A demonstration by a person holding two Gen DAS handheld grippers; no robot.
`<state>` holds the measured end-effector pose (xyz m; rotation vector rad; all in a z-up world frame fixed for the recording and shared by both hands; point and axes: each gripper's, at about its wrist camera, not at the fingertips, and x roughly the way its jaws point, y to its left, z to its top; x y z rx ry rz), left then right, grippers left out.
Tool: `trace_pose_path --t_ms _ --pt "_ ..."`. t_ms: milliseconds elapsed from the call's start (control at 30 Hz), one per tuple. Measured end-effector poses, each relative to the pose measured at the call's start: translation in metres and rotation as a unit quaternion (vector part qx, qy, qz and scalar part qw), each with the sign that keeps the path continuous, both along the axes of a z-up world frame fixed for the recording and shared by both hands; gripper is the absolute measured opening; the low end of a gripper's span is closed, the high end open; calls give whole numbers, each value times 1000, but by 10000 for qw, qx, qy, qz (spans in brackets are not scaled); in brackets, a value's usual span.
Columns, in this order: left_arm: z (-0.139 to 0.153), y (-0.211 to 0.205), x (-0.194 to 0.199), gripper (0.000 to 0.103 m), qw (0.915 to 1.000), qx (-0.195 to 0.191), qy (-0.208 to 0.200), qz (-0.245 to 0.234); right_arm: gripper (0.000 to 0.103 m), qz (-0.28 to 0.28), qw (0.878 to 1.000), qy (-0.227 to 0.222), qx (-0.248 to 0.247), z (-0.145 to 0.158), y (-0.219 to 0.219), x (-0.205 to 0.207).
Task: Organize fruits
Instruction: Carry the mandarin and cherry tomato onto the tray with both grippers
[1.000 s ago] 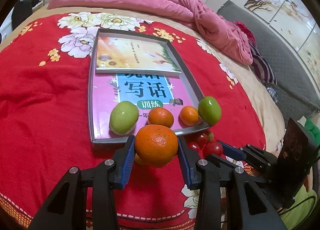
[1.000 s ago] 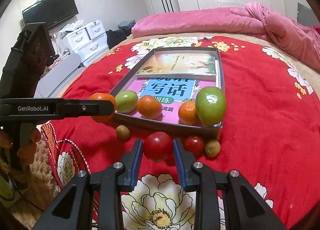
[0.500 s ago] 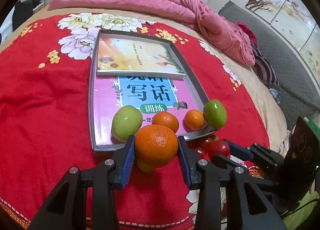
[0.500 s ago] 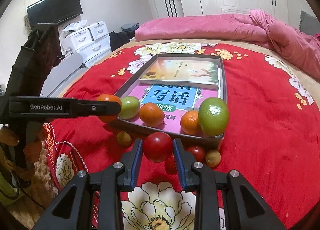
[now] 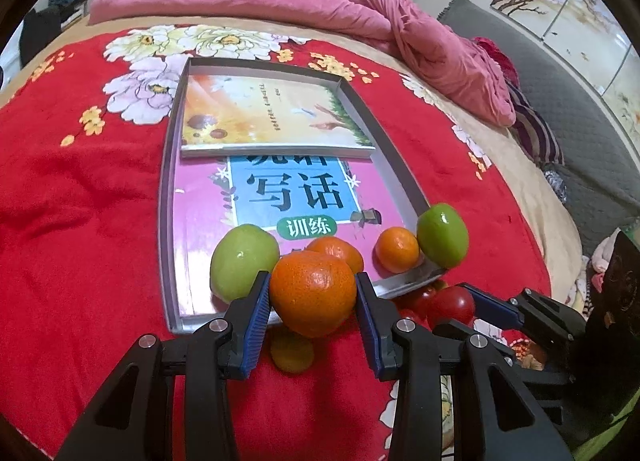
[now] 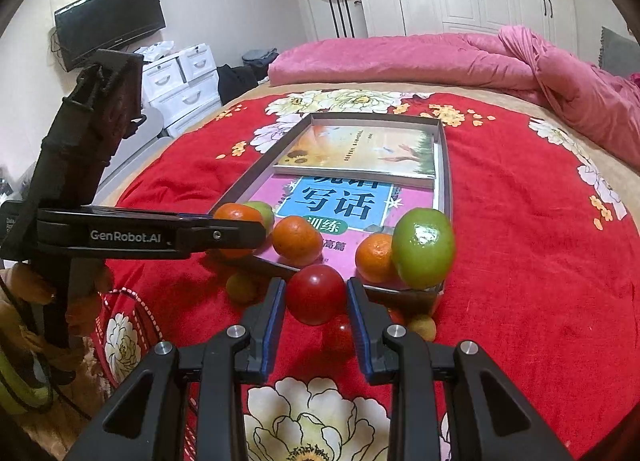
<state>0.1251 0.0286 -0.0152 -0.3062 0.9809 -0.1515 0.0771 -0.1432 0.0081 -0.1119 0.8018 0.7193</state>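
Your left gripper (image 5: 313,297) has its jaws clamped on a large orange (image 5: 313,293), held above the near edge of the tray (image 5: 168,197). Your right gripper (image 6: 316,297) has its jaws closed on a red tomato (image 6: 315,293), held just short of the tray's near rim.

The tray sits on the red floral bedspread (image 5: 72,189). It holds two books: a pink book (image 5: 288,197) and a yellow book (image 5: 264,117) lying across its far end. On the pink book's near end: green apple (image 5: 242,259), small orange (image 5: 340,251), second small orange (image 5: 398,249). A second green apple (image 5: 442,234) sits at the tray's near right corner.

On the bedspread, off the tray: a small yellow-green fruit (image 5: 291,355) under the large orange; more tomatoes (image 5: 420,295) beside the tray's corner.
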Motion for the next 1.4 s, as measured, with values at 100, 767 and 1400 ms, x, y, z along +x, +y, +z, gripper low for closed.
trace_pose_path --t_ms 100,767,1400 --pt "-1 -1 2 42 9999 158 -11 -21 31 8 10000 -59 -57 0 1 0" --pt "-9 6 15 42 9995 318 -47 30 31 112 9988 -383 -270 1 22 18" --pt "-11 14 15 42 9990 428 -100 -92 31 279 9978 -300 -520 -14 42 35"
